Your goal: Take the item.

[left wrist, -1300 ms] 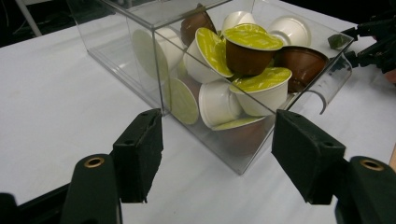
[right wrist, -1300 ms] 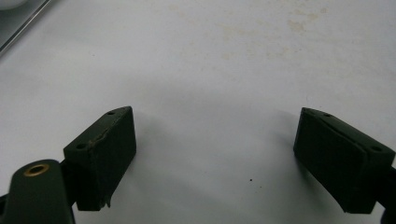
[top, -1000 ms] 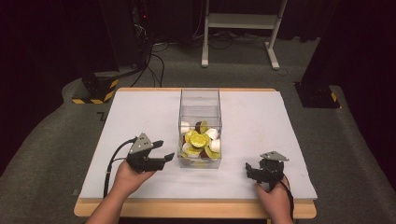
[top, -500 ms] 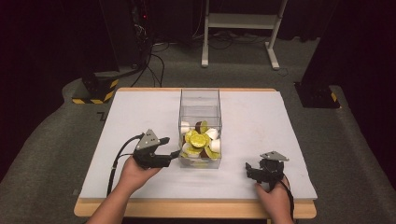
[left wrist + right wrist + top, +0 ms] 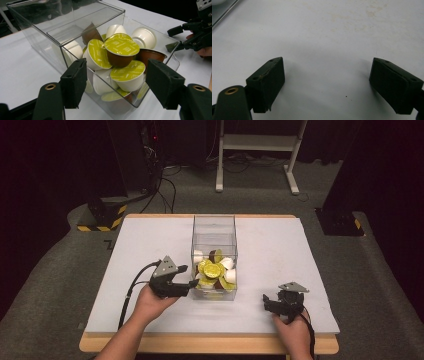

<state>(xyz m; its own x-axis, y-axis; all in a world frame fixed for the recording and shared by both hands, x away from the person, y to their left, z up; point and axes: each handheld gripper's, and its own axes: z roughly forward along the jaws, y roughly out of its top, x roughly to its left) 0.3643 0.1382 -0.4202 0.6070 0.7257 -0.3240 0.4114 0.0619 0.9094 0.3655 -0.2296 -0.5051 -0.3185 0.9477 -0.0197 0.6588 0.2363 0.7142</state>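
A clear plastic box (image 5: 214, 227) stands in the middle of the white table (image 5: 150, 240). Its near end holds several coffee capsules (image 5: 212, 270) with green lids, white cups and brown cups. My left gripper (image 5: 189, 275) is open just left of the box's near end, its tips close to the wall. In the left gripper view the jaws of the left gripper (image 5: 117, 75) frame the box's near corner (image 5: 62, 32) and the capsules (image 5: 121, 45). My right gripper (image 5: 266, 303) rests open near the table's front right, over bare table (image 5: 327, 25), with nothing between the right gripper's (image 5: 327, 82) jaws.
The far half of the box is empty. Beyond the table, on the floor, stand a white metal frame (image 5: 255, 145) and black stands with cables (image 5: 165, 180). In the left gripper view the right gripper (image 5: 180, 37) sits beyond the box.
My left gripper has moved right and slightly forward, up to the box's near left side. The right gripper has stayed put.
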